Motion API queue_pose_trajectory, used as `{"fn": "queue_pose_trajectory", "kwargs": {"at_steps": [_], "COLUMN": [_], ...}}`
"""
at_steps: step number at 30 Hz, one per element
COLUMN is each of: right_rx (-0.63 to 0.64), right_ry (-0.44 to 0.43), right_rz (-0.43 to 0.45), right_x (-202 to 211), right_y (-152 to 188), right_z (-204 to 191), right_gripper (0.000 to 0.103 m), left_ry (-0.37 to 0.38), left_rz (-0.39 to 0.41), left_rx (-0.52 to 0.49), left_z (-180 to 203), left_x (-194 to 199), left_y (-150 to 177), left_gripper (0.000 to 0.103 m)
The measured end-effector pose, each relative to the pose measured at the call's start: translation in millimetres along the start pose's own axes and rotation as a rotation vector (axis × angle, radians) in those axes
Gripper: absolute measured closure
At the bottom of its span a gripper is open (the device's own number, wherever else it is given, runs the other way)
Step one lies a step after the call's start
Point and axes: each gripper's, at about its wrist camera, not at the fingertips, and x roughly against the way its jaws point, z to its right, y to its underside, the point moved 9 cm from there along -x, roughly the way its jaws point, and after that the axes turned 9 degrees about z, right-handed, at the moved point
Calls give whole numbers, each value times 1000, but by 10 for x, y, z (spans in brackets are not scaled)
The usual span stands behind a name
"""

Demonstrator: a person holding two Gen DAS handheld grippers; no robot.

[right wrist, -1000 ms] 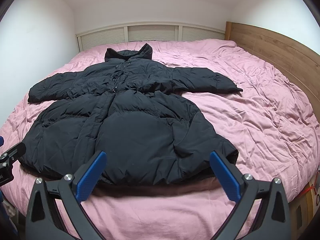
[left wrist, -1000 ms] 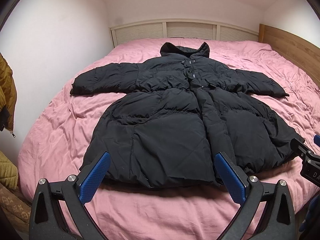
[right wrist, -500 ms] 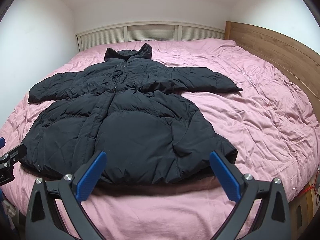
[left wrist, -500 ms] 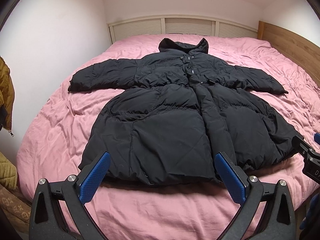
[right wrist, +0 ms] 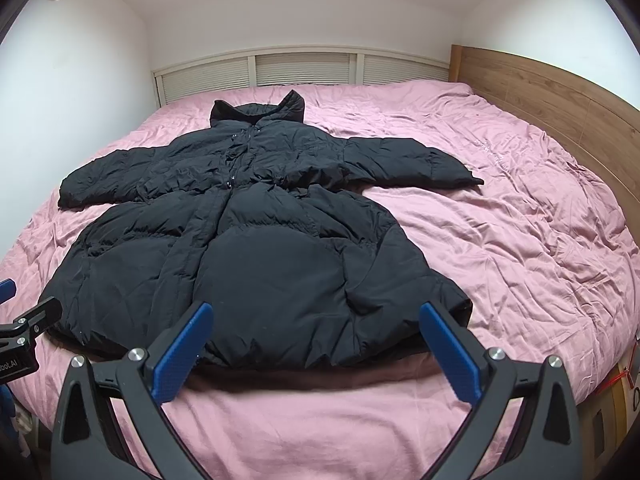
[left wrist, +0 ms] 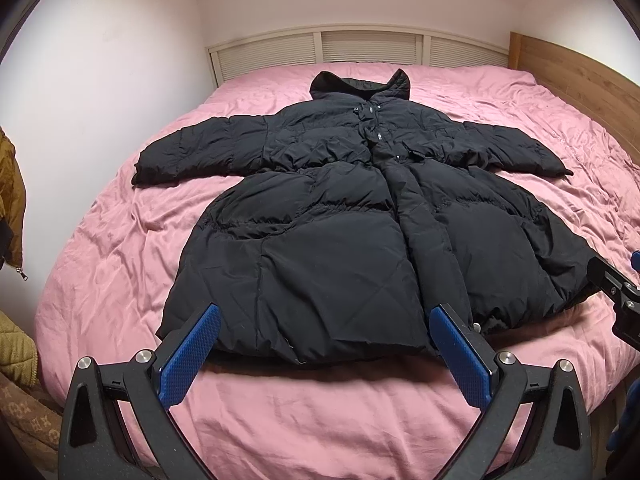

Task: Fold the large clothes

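A long black puffer coat [left wrist: 340, 220] lies flat and face up on the pink bed, hood at the far end, both sleeves spread out sideways, hem nearest me. It also shows in the right wrist view [right wrist: 248, 248]. My left gripper [left wrist: 326, 320] is open and empty, hovering just before the hem's left half. My right gripper [right wrist: 316, 316] is open and empty, hovering before the hem's right half. Part of the right gripper's body shows at the right edge of the left wrist view, and part of the left gripper's body at the left edge of the right wrist view.
The pink duvet [right wrist: 500, 240] covers a wide bed. A wooden headboard [right wrist: 560, 96] runs along the right side and a white slatted panel [left wrist: 360, 48] along the far end. White wall stands on the left, with brown clothing [left wrist: 12, 200] hanging there.
Both grippers have tilted slightly, so the coat sits a little lower and closer in each view. The coat has not moved. Both grippers stay open.
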Motion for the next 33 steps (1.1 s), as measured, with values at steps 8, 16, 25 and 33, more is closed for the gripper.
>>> {"fn": "queue_pose_trajectory", "kwargs": {"at_steps": [8, 16, 25, 33], "right_rx": [0, 0, 3, 7], "right_ry": [4, -3, -5, -5], "right_rz": [3, 7, 7, 5], "right_x": [39, 47, 23, 2], "right_y": [-16, -46, -72, -74], "right_z": [-20, -33, -62, -73], "right_gripper": [0, 0, 0, 0], "left_ry": [6, -16, 5, -2], "left_rz": [9, 27, 38, 29], "left_rx": [11, 24, 40, 42], "left_z": [-2, -58, -51, -97], "left_x": [42, 61, 55, 12], "left_y": [-15, -45, -74, -97], "left_gripper": [1, 1, 1, 1]}}
